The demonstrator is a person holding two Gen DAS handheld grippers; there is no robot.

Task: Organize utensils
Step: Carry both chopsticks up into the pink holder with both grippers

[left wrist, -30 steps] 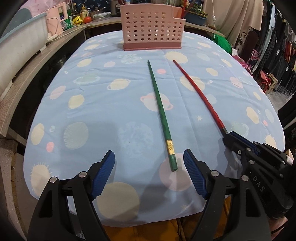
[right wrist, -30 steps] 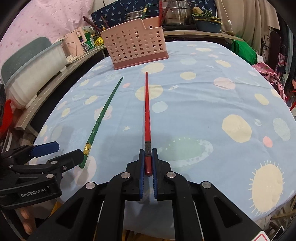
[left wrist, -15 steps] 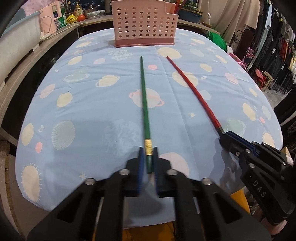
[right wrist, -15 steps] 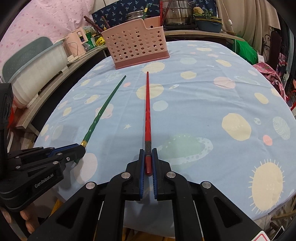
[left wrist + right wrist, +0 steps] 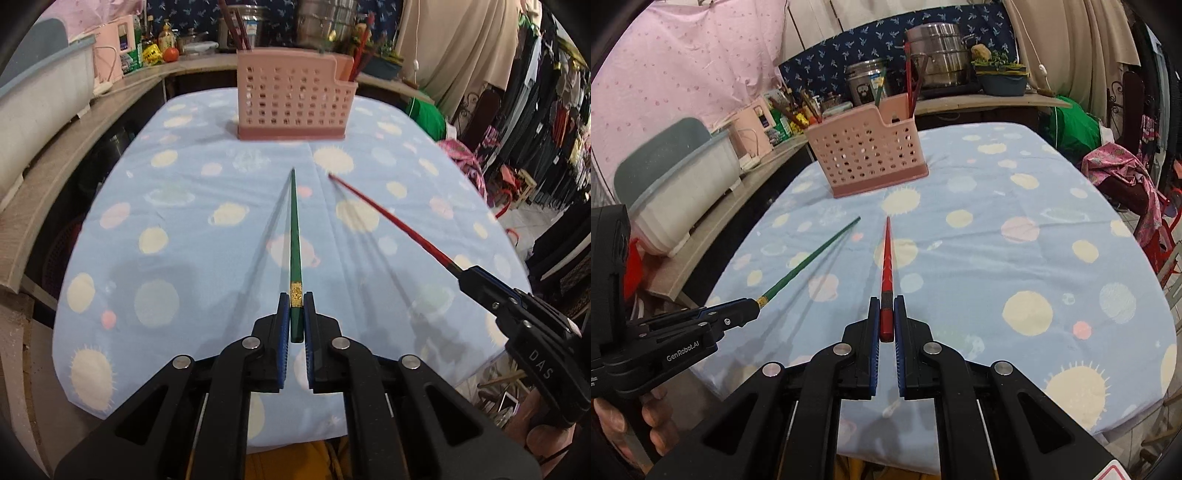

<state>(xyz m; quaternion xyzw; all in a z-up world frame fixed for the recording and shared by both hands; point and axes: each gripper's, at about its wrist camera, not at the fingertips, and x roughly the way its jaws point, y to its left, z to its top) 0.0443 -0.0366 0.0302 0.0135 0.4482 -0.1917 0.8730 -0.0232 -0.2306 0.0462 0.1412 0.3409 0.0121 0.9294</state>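
My left gripper (image 5: 296, 314) is shut on the thick end of a green chopstick (image 5: 294, 236), which hangs above the table and points toward a pink perforated utensil basket (image 5: 291, 99). My right gripper (image 5: 886, 317) is shut on the end of a red chopstick (image 5: 887, 254), also lifted off the cloth and aimed at the basket (image 5: 866, 155). Each view shows the other gripper too: the right gripper (image 5: 469, 275) with the red chopstick (image 5: 388, 218), and the left gripper (image 5: 746, 308) with the green chopstick (image 5: 809, 258). Several chopsticks stand in the basket's end compartments.
The table (image 5: 184, 258) wears a light blue cloth with planet prints. A wooden ledge (image 5: 74, 140) with a white tub (image 5: 687, 184) runs along the left. Pots and bottles crowd the counter behind the basket. Clothes racks (image 5: 554, 110) stand to the right.
The left gripper shut on the green chopstick. Both grippers then rose, lifting the green and red chopsticks off the cloth; their shadows now fall apart from them.
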